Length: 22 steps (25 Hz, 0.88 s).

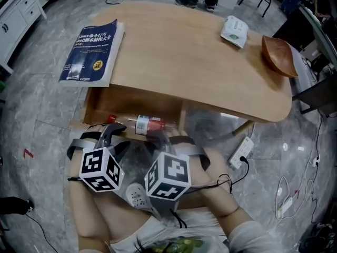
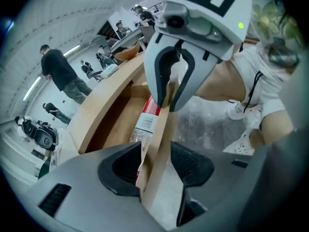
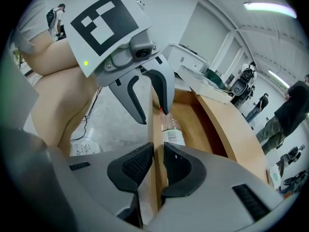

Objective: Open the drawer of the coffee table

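A: Drawer [image 1: 131, 103], whereabouts?
B: Pulled out from under the coffee table [image 1: 200, 62] top, open side up, front board [image 2: 157, 144] reaching in between the jaws of both tools.
A: Left gripper [image 2: 157, 162]?
B: Released. Jaws spread wide, straddling the front board, pad on the outer face standing off the wood.
A: Right gripper [image 3: 155, 161]?
B: Clenched on that same board, pads pressed to both faces, just beside the left one.
A: Past the jaws?
B: Plastic bottle [image 1: 146, 124] with a red label, lying on its side inside, just beyond both pairs of jaws. Farther ahead, up on top: blue book [image 1: 92, 51] left of the left tool, brown bowl [image 1: 279, 56] well off to the right of the right one.
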Each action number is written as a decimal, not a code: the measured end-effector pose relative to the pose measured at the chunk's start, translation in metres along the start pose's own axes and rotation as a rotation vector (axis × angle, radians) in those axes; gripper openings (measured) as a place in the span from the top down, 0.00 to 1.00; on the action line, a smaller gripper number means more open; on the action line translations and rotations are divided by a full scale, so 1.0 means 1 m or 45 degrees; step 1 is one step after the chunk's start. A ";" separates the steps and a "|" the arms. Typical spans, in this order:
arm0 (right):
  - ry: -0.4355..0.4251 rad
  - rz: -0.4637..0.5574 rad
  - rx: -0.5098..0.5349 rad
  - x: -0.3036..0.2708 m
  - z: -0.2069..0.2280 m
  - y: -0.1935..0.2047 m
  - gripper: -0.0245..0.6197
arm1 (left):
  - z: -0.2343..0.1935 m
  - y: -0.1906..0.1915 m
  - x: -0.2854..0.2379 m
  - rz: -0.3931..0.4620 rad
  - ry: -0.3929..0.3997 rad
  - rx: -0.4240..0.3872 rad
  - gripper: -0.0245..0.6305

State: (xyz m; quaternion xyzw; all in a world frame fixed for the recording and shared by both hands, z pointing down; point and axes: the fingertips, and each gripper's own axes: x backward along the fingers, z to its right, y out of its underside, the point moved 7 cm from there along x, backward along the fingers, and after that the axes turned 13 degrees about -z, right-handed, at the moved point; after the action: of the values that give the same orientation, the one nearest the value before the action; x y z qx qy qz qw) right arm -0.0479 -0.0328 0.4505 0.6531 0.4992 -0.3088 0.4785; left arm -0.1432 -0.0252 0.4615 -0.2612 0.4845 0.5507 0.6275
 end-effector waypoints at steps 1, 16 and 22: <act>0.002 0.003 0.006 0.000 0.000 0.000 0.84 | 0.000 -0.002 -0.003 -0.013 0.001 -0.017 0.70; 0.131 0.067 0.061 -0.006 -0.007 -0.001 0.84 | -0.002 -0.008 -0.014 -0.073 0.038 -0.120 0.78; 0.078 0.030 -0.016 -0.006 -0.005 -0.003 0.84 | -0.001 -0.008 -0.015 -0.075 0.046 -0.117 0.78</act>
State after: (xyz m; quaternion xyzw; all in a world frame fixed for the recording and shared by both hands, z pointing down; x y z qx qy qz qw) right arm -0.0528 -0.0300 0.4566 0.6650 0.5078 -0.2798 0.4708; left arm -0.1349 -0.0350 0.4724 -0.3138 0.4620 0.5487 0.6221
